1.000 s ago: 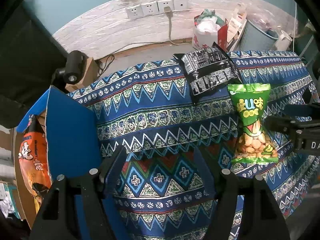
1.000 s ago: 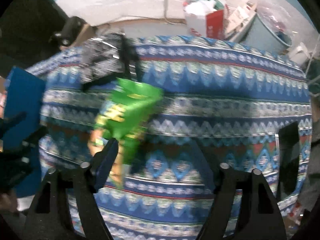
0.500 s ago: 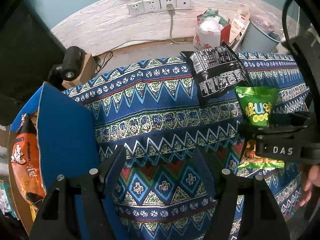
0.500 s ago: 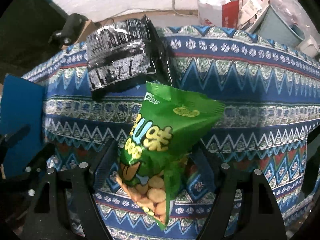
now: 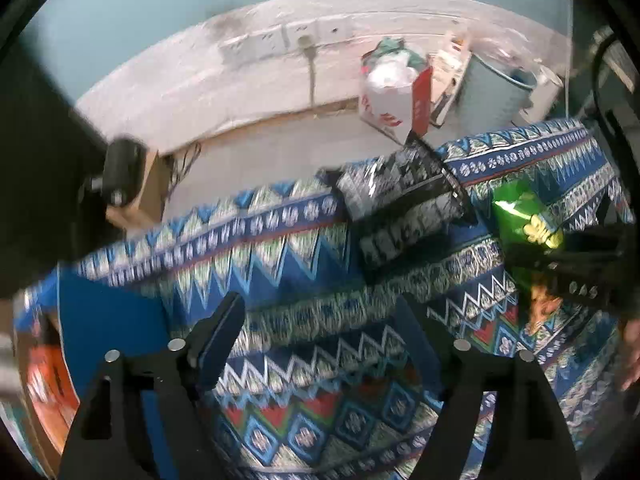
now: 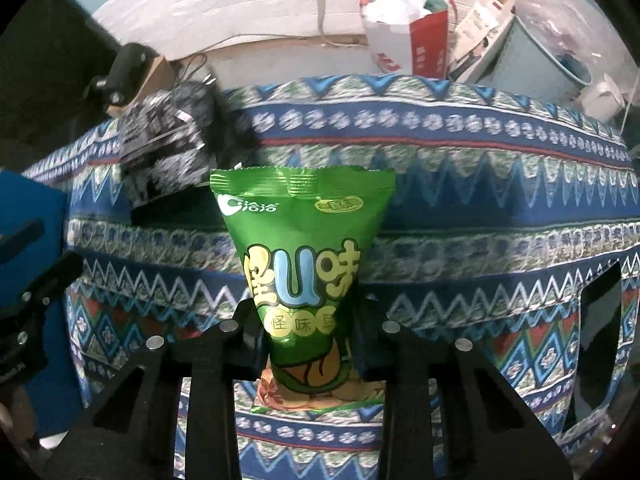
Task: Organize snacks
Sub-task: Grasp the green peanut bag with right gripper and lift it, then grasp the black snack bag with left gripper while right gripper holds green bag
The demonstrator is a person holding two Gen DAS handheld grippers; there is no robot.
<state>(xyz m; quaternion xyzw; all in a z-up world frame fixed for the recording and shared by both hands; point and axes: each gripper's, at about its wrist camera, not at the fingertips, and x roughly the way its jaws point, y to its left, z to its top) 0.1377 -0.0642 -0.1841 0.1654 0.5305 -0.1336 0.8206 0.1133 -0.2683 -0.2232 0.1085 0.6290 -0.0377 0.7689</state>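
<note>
Gripping claw: right gripper (image 6: 304, 322) pinches the green snack bag (image 6: 300, 256) at its waist
Left gripper (image 5: 320, 320): jaws wide and opening, nothing between them, over the patterned cloth (image 5: 280, 248)
Right view only: bag's printed front
Left view only: orange packet (image 5: 48, 376) at 8 o'clock beside the blue box (image 5: 104, 320)
Both views: black snack bag (image 5: 400, 208) near 1 o'clock of the left claw

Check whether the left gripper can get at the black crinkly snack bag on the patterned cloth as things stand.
Probably yes. The left gripper is empty, its jaws opening, and only bare patterned cloth lies between it and the black crinkly snack bag. The right gripper, shut on the green snack packet, sits off to the side.
</note>
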